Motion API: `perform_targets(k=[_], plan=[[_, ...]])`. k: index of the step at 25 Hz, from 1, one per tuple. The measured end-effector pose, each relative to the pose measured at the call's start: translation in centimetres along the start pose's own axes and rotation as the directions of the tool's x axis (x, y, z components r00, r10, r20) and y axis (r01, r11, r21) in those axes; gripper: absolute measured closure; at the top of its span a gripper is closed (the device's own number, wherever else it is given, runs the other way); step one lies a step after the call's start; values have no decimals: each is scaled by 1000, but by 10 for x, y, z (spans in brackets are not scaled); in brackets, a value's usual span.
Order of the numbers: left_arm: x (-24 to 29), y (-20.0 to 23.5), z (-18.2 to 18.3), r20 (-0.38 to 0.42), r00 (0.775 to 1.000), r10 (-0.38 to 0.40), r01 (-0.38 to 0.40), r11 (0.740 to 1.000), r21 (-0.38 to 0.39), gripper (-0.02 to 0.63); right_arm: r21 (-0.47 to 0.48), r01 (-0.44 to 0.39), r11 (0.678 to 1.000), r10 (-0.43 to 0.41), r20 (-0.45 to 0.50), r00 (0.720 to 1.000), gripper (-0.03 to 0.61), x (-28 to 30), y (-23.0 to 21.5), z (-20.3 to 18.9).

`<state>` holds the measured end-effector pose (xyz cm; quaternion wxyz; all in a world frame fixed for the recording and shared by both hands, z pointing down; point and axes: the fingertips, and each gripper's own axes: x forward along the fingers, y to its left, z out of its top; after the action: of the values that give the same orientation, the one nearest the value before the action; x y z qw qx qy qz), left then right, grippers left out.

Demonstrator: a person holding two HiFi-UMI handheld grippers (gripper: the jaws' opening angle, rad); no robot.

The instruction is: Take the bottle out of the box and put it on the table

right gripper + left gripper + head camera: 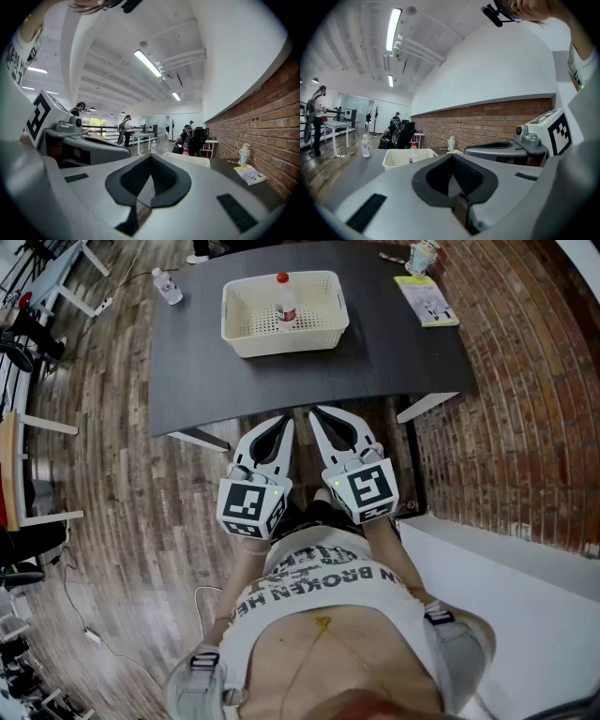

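A small clear bottle (pixel 285 302) with a red cap stands upright inside a cream perforated box (pixel 246 334) on the dark table (pixel 309 367). In the left gripper view the bottle (pixel 413 153) and box (pixel 396 159) lie far ahead. The bottle's red cap (pixel 185 151) also shows over the box (pixel 199 161) in the right gripper view. My left gripper (pixel 282 424) and right gripper (pixel 322 414) are side by side close to the person's body, short of the table's near edge. Both point toward the box. Each has its jaws together and holds nothing (pixel 452 159) (pixel 151 160).
A second clear bottle (pixel 168 286) stands at the table's far left corner. A yellow booklet (pixel 427 299) and a small pale figure (pixel 422 256) sit at the far right. A brick wall (pixel 525 381) runs along the right. People stand at desks far back (pixel 318 117).
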<state>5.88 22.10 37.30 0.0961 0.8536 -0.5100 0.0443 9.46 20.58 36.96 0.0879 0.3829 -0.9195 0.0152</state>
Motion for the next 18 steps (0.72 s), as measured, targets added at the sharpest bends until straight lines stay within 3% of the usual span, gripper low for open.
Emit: perform_targets(k=[18], plan=[[10, -16, 0, 5, 999, 44, -44, 999, -15, 606, 16, -63, 998, 63, 25, 998, 571, -11, -13, -3]])
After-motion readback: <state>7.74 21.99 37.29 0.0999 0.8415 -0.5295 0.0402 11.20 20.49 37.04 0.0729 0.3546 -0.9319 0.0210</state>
